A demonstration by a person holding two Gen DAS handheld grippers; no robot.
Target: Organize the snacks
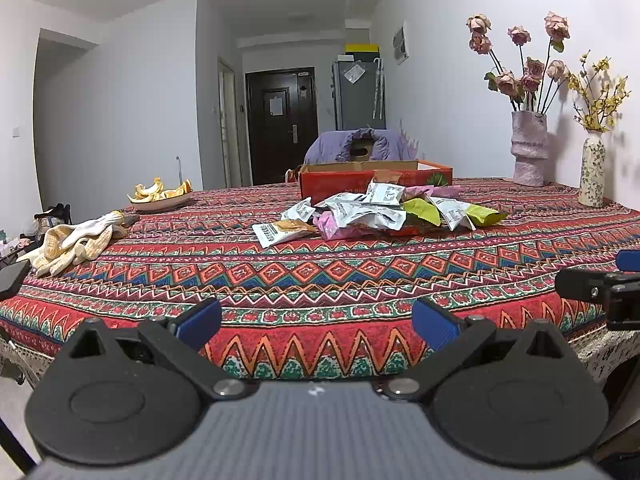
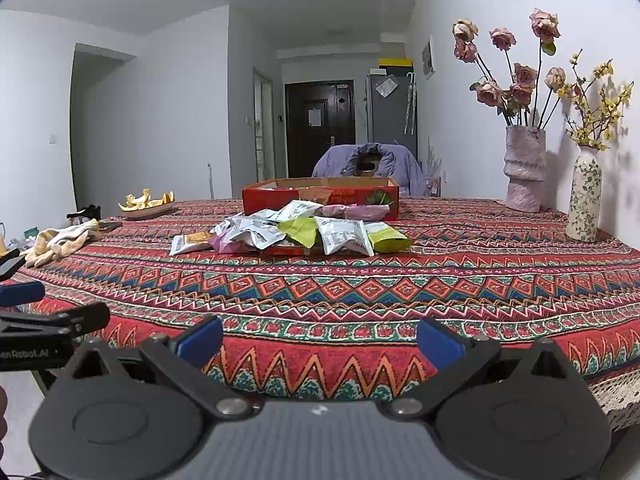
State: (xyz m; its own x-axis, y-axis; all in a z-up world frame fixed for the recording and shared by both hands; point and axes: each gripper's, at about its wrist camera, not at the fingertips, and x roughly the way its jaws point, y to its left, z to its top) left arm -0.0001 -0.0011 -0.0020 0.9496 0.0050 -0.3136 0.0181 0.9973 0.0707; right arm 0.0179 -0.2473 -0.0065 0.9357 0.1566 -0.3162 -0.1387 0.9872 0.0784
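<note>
A heap of snack packets (image 1: 376,212) (image 2: 288,232), white, green and pink, lies in the middle of the patterned tablecloth (image 1: 320,272) (image 2: 340,280). Just behind it stands an open red cardboard box (image 1: 376,178) (image 2: 320,196). One white packet (image 1: 280,232) (image 2: 188,243) lies apart at the heap's left. My left gripper (image 1: 316,322) hovers at the table's near edge, open and empty, well short of the heap. My right gripper (image 2: 320,340) is likewise open and empty at the near edge. Each gripper's side shows in the other's view.
A plate of orange peels (image 1: 160,196) (image 2: 146,204) and pale knitted gloves (image 1: 76,240) (image 2: 60,242) lie at the left. Two vases with flowers (image 1: 530,152) (image 2: 584,196) stand at the right by the wall. A chair draped in purple cloth (image 1: 360,148) sits behind the table.
</note>
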